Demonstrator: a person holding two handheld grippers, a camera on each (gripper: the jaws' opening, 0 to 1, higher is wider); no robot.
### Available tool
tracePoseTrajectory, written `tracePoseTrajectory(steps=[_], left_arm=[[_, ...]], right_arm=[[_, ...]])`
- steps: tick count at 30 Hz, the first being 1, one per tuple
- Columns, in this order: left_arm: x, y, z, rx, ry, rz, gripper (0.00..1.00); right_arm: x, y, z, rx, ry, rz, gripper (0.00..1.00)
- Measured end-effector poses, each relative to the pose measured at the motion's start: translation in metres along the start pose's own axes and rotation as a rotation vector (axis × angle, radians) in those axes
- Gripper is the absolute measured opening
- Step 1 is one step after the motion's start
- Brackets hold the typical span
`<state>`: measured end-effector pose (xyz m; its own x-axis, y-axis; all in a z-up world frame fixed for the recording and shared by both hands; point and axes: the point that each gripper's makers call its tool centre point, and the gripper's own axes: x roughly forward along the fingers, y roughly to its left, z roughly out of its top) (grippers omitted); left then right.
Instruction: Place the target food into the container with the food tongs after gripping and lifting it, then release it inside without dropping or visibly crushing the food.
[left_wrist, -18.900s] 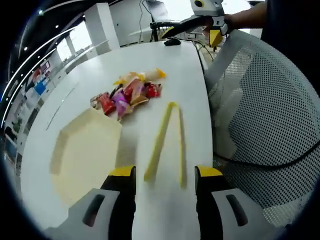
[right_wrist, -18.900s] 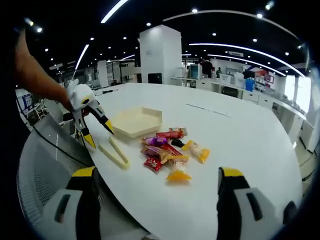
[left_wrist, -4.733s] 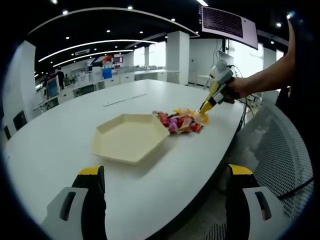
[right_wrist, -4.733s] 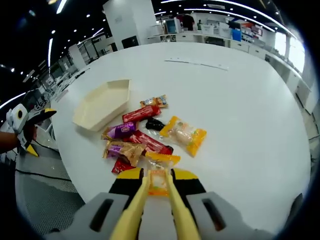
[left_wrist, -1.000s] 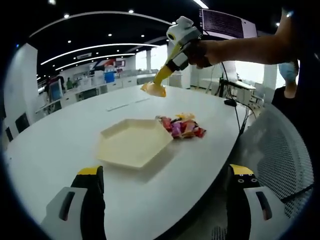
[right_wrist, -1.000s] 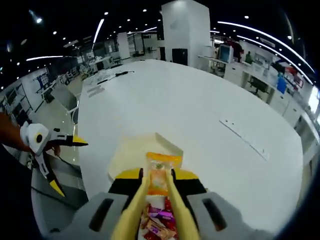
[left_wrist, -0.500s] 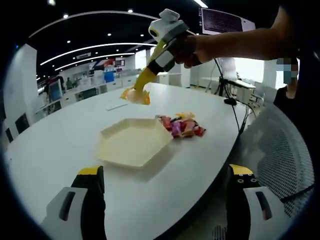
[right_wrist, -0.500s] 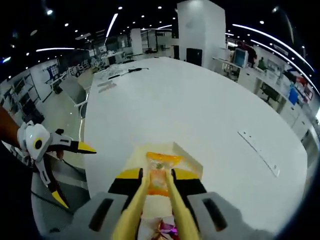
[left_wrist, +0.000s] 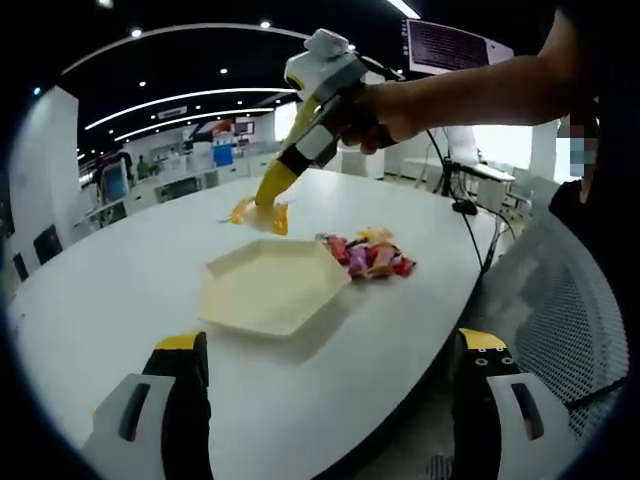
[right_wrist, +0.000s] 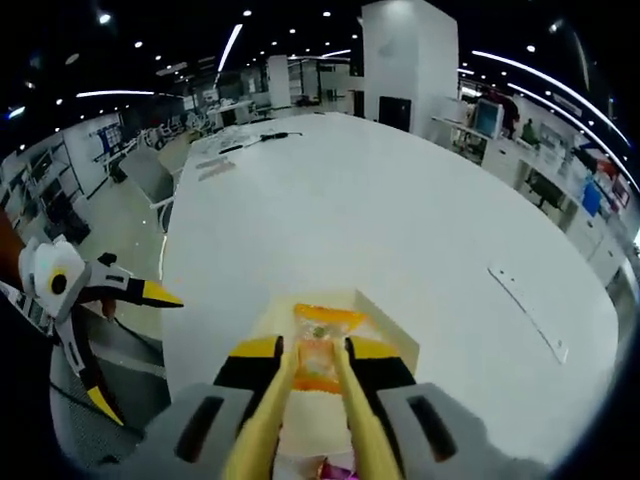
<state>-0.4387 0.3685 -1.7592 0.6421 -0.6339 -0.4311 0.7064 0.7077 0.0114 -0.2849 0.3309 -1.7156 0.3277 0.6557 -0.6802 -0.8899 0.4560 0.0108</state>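
Observation:
A cream hexagonal tray (left_wrist: 265, 290) sits on the white table (left_wrist: 110, 290). A hand holds my right gripper (left_wrist: 302, 148) above it, shut on yellow food tongs (left_wrist: 272, 183). The tongs pinch an orange snack packet (left_wrist: 258, 214) in the air over the tray's far side. In the right gripper view the packet (right_wrist: 320, 348) hangs between the tongs (right_wrist: 262, 425) in my right gripper (right_wrist: 314, 354), with the tray (right_wrist: 388, 312) just below. My left gripper (left_wrist: 332, 400) is wide open and holds nothing, near the table's edge; its yellow-tipped jaws spread in the right gripper view (right_wrist: 140, 355).
A pile of several wrapped snacks (left_wrist: 368, 255) lies beside the tray on its right. A mesh chair back (left_wrist: 575, 300) stands off the table's edge at the right. Bare table spreads left of and behind the tray.
The right gripper has carried the packet in the tongs leftward and lower, from high over the table to just above the tray's far side. The left gripper has stayed open and still.

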Motion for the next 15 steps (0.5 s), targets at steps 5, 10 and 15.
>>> tracePoseTrajectory(steps=[5,10,15], left_arm=[[0.0003,-0.0008,0.0014,0.003,-0.002,-0.004,0.98],[0.0011,-0.001,0.0014,0.005,-0.001,-0.01,0.98],[0.0014,0.0,0.0006,0.006,0.002,-0.008,0.98]], right_arm=[[0.0039,0.0042,-0.0015,-0.011,-0.005,0.009,0.25],[0.0008,0.0048,-0.0009,-0.061,-0.006,0.02,0.25],[-0.005,-0.0029,-0.0005,-0.051,-0.029,0.02,0.27]])
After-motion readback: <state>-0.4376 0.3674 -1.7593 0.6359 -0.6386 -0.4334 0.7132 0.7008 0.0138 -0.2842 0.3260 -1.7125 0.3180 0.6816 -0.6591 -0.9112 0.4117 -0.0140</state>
